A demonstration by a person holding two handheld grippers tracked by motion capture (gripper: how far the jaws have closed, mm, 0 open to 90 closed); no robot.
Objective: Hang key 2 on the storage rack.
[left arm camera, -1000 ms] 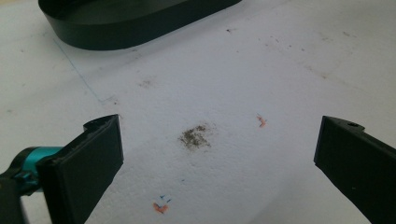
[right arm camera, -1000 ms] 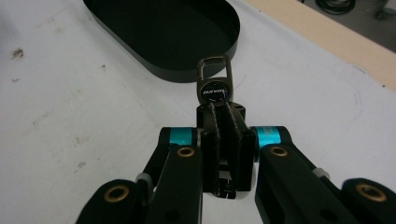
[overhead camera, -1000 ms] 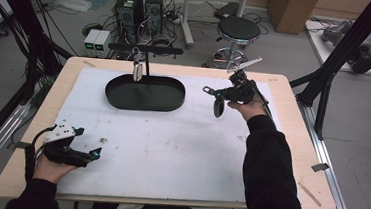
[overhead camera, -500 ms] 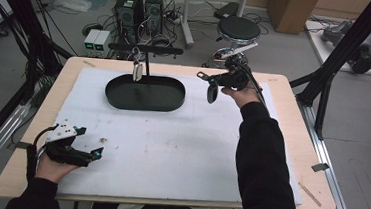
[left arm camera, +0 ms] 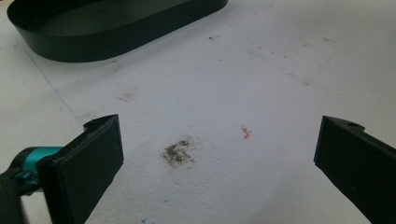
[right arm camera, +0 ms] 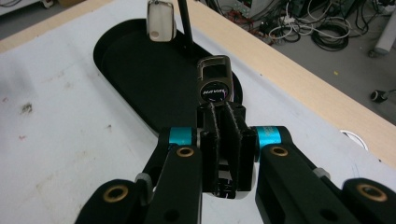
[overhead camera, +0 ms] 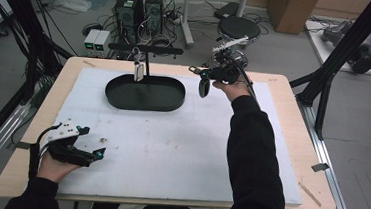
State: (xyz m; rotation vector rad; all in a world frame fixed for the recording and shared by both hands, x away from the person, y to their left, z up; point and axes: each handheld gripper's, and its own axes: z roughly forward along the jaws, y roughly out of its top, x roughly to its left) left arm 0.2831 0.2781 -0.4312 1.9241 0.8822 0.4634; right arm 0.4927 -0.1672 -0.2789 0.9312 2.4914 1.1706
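The black oval tray (overhead camera: 145, 92) with its T-shaped stand (overhead camera: 145, 48) lies in the upper middle of the high view, one pale fob (overhead camera: 138, 71) already hanging from the bar. I judge the step in hand is carrying a second one to hang beside it. My right gripper (overhead camera: 204, 82), upper right of the tray, is clenched on a black key fob (right arm camera: 214, 83). My left gripper (overhead camera: 91, 155) rests spread and empty at lower left. Next I need the fob's ring lined up with the bar.
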